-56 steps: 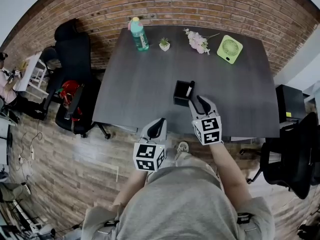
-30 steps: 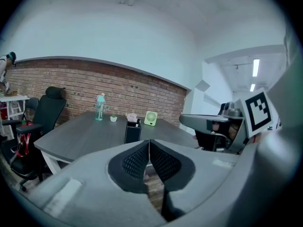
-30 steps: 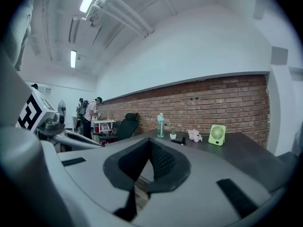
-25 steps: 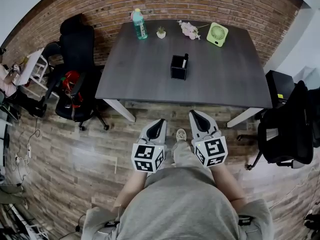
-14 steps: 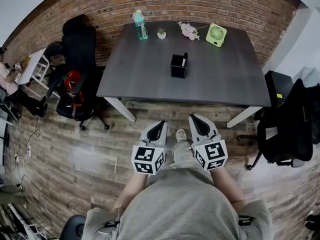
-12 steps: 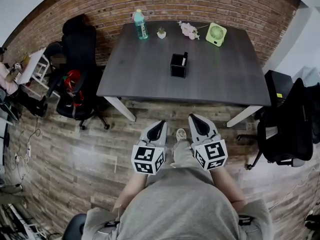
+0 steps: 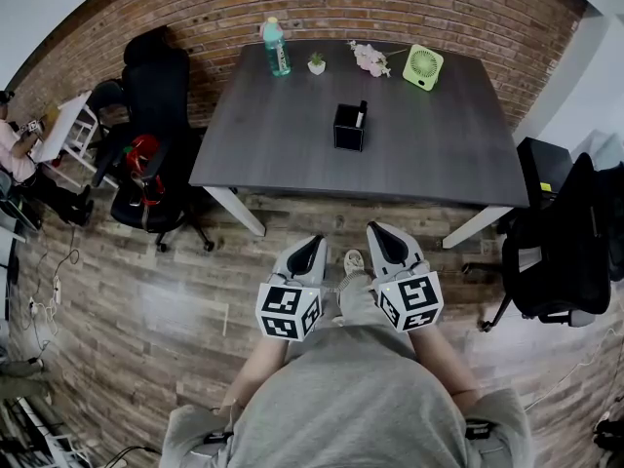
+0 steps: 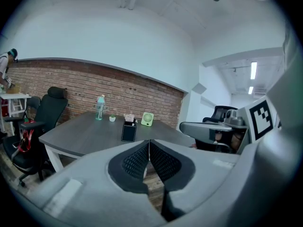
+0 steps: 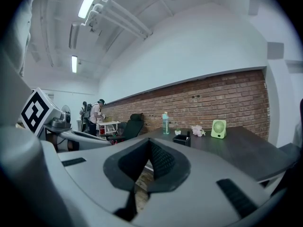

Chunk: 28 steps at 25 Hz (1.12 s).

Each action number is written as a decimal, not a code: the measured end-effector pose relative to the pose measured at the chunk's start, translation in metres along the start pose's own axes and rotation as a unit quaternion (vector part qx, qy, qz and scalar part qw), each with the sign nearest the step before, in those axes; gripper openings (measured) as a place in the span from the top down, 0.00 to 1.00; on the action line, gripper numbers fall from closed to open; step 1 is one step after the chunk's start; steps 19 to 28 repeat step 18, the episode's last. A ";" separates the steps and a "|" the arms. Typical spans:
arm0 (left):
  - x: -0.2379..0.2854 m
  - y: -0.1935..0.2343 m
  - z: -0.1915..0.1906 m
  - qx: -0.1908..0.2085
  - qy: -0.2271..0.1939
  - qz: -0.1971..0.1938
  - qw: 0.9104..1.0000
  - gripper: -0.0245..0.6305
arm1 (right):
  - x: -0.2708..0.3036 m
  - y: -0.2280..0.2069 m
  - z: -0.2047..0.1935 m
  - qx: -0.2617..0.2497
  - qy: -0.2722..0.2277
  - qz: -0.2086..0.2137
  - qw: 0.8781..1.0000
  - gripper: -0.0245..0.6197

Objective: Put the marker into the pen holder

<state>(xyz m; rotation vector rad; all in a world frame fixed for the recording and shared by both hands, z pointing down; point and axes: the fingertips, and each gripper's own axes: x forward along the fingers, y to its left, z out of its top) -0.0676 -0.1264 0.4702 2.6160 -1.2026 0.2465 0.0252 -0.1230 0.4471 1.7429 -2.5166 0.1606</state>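
A black square pen holder point(image 7: 348, 127) stands near the middle of the dark grey table point(image 7: 283, 154), with the marker point(image 7: 361, 115) upright inside it, its tip poking above the rim. The holder also shows small in the left gripper view point(image 8: 129, 131) and the right gripper view point(image 9: 181, 140). Both grippers hang well back from the table, over the wooden floor close to my body. My left gripper point(image 7: 310, 245) and right gripper point(image 7: 375, 232) each have their jaws pressed together with nothing between them point(image 8: 149, 143) point(image 9: 148, 143).
At the table's far edge stand a teal bottle point(image 7: 277, 47), a small potted plant point(image 7: 317, 63), pink flowers point(image 7: 370, 58) and a green fan point(image 7: 421, 67). Black office chairs sit left point(image 7: 146, 125) and right point(image 7: 565, 242). A person point(image 7: 15, 154) is at far left.
Since the oldest frame I have stepped back from the table and both grippers have drawn away from the holder. Over the last second the view barely shifts.
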 end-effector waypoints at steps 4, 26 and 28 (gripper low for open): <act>0.001 -0.001 0.001 0.000 -0.001 -0.002 1.000 0.93 | -0.001 -0.001 0.000 -0.001 0.000 -0.001 1.000 0.96; 0.007 -0.008 0.002 0.000 0.002 -0.014 1.000 0.93 | -0.002 -0.006 0.001 0.000 -0.003 -0.002 1.000 0.96; 0.007 -0.008 0.002 0.000 0.002 -0.014 1.000 0.93 | -0.002 -0.006 0.001 0.000 -0.003 -0.002 1.000 0.96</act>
